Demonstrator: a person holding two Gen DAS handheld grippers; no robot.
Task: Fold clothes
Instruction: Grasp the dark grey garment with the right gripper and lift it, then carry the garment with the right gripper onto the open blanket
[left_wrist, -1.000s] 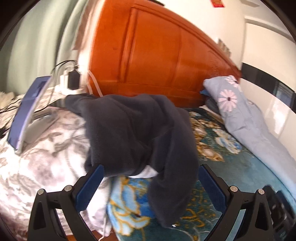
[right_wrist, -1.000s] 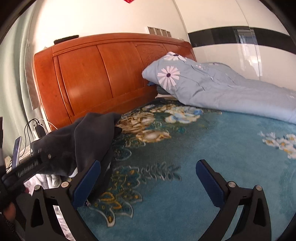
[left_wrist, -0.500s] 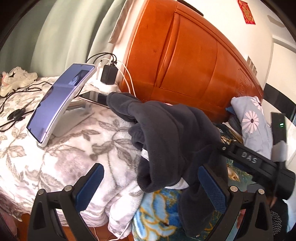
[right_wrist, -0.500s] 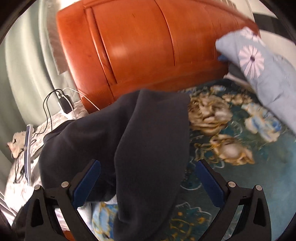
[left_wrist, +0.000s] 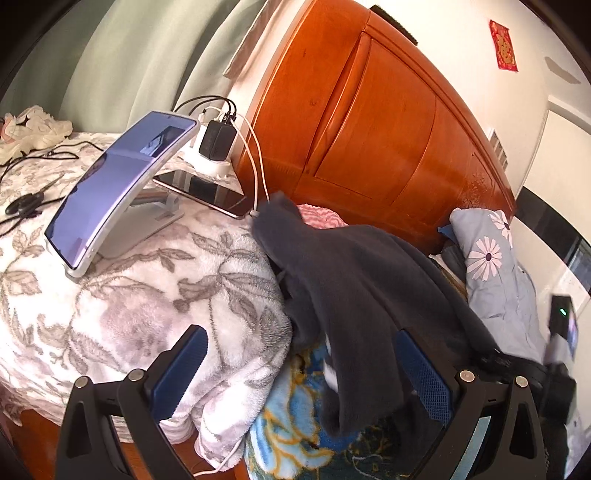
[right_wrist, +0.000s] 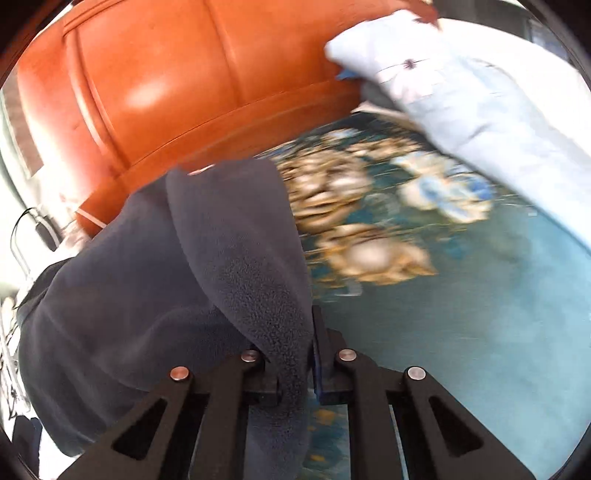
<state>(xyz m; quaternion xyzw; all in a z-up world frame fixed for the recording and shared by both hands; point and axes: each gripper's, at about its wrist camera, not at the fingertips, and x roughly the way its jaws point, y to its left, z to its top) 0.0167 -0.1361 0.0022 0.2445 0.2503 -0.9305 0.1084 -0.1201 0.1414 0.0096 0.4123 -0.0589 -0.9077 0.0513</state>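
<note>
Half a second back my right gripper (right_wrist: 308, 354) stood wide over the dark fleece garment (right_wrist: 236, 266); now its jaws are closing, and a fold of that fleece is already pinched between them. Both views have also swung: the headboard has slid off to the side on my left camera, and a striped pink cloth (left_wrist: 321, 216) behind the fleece has come into sight.

Nearest to me on the right, the pinched fold rises from the closed pads and spreads away into the rest of the garment, heaped at the bed's edge on the teal floral bedspread (right_wrist: 461, 314). My left gripper (left_wrist: 303, 373) hangs with its jaws apart and nothing between the pads; a hem of the fleece droops just beyond them, over the edge of the white floral blanket (left_wrist: 147, 295). Further off on that blanket stand a tablet on its stand (left_wrist: 118, 181) and a phone (left_wrist: 207, 194) lying flat, with a charger (left_wrist: 216, 140) and cables behind. Past everything are the orange wooden headboard (left_wrist: 388, 122) and the pale blue daisy pillow (left_wrist: 487, 254).

I judge this as the very start: picking the garment up, no fold made yet. Next I think my left claw needs a second hold on the drooping hem, so the two of us can lift the fleece clear of the cables and spread it flat on the open bedspread.
</note>
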